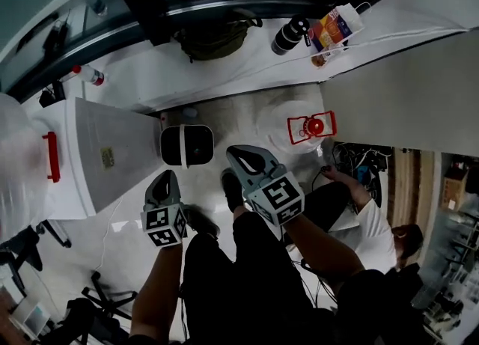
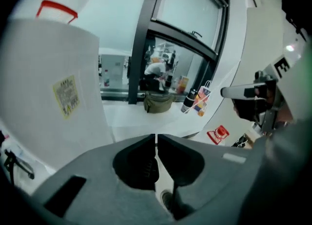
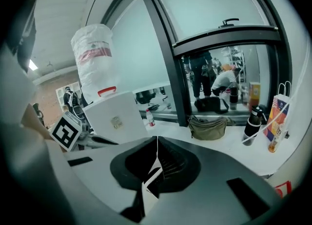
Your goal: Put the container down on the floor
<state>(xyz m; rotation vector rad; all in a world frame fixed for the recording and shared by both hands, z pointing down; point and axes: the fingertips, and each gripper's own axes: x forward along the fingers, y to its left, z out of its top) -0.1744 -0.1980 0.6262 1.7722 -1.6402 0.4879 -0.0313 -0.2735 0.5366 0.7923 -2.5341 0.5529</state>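
A big white container [image 1: 112, 153] with a red handle [image 1: 51, 156] stands on the pale floor at the left; it fills the left gripper view's left side [image 2: 48, 87] and shows in the right gripper view [image 3: 119, 116]. My left gripper [image 1: 166, 179] hovers just right of it, jaws shut with nothing between them [image 2: 156, 138]. My right gripper [image 1: 238, 153] hangs beside it over the floor, also shut and empty [image 3: 157, 142]. A small clear container with a red lid [image 1: 312, 127] sits on the floor further right, also seen from the left gripper [image 2: 218, 134].
A black-and-white bin [image 1: 187, 146] stands ahead of the grippers. On the white ledge by the glass wall lie an olive bag [image 1: 213, 37], a black bottle [image 1: 290, 35] and a colourful paper bag [image 1: 334, 27]. A person [image 1: 374, 224] sits at right. A plastic sack [image 1: 15, 149] sits far left.
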